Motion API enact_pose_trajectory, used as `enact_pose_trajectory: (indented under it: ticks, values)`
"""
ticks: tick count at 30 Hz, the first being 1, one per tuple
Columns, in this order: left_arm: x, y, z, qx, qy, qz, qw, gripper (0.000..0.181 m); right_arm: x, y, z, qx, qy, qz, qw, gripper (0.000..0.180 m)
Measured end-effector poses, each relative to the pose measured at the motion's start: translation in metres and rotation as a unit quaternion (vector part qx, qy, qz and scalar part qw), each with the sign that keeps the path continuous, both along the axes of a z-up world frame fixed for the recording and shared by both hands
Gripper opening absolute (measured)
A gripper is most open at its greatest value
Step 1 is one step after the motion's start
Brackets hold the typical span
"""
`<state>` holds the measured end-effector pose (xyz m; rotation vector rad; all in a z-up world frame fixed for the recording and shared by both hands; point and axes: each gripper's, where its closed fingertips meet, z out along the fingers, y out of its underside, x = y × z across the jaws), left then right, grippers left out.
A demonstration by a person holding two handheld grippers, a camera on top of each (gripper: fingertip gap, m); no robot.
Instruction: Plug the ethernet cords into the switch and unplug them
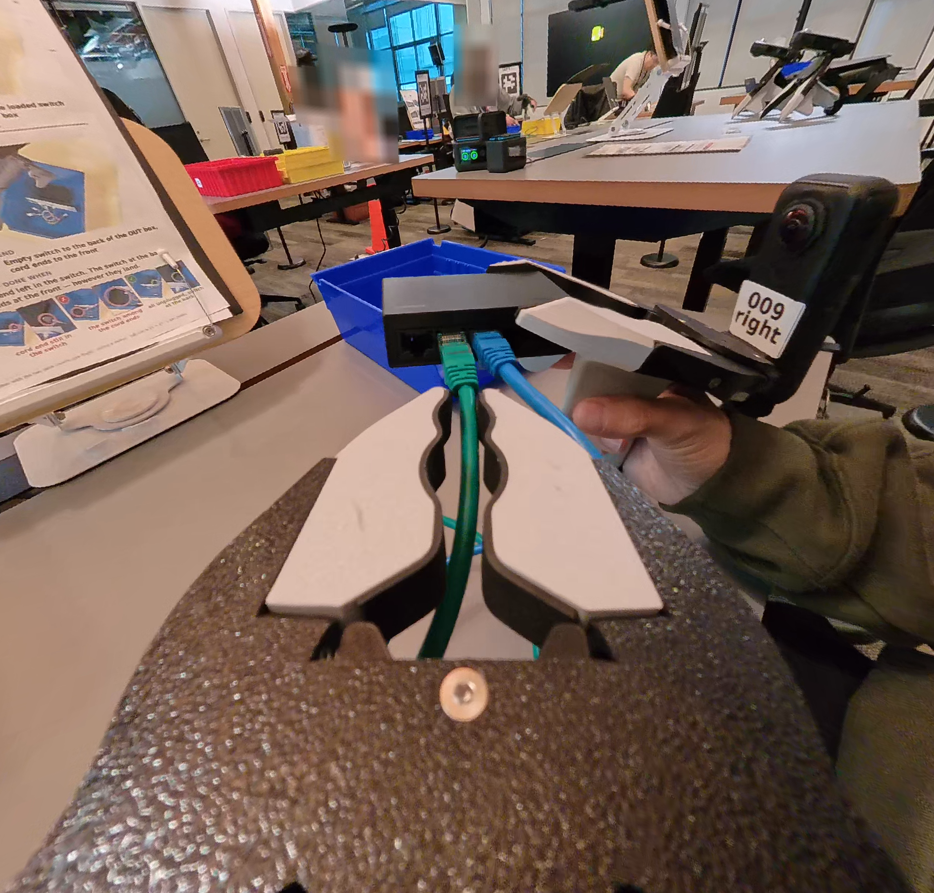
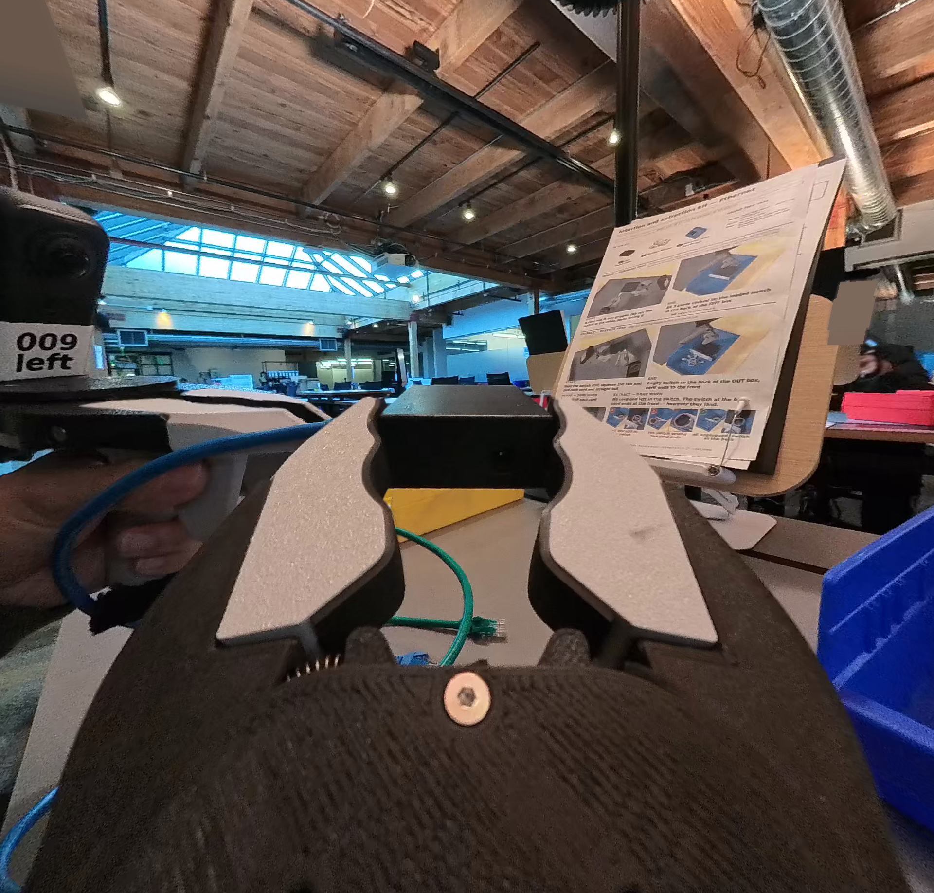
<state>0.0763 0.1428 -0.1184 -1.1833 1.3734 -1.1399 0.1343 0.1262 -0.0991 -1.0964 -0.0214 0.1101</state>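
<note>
The black switch (image 1: 445,302) is held in the air in front of the blue bin, ports facing me. My right gripper (image 2: 465,434) is shut on the switch (image 2: 465,439), one finger on each end; it reaches in from the right in the left wrist view (image 1: 581,322). A green plug (image 1: 457,350) and a blue plug (image 1: 490,345) sit in neighbouring ports; the port to their left is empty. My left gripper (image 1: 462,398) is shut on the green cord (image 1: 467,464) just behind its plug. The blue cord (image 2: 151,464) loops past the hand that holds the left gripper.
A blue bin (image 1: 354,287) stands behind the switch and shows at right in the right wrist view (image 2: 879,666). The green cord's loose end (image 2: 487,628) lies on the grey table (image 1: 151,515). An instruction sheet on a stand (image 1: 101,262) is at left. A yellow bin (image 2: 450,507) lies beyond.
</note>
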Motion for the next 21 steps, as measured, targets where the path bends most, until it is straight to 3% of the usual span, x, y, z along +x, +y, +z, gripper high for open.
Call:
enact_pose_trajectory:
  ticks: [4,12,21]
  values:
    - [0.000,0.004,-0.004,0.025,0.019,0.016,0.999,0.007,-0.004,0.004,-0.006,-0.024,-0.024,0.002,0.999,0.061]
    - [0.001,0.002,-0.002,0.045,-0.001,0.014,0.999,0.006,-0.005,0.009,-0.016,-0.031,0.039,0.052,0.997,0.062]
    - [0.007,0.013,-0.023,0.039,0.066,0.039,0.996,0.006,0.000,0.016,-0.033,-0.071,0.021,0.036,0.997,0.062]
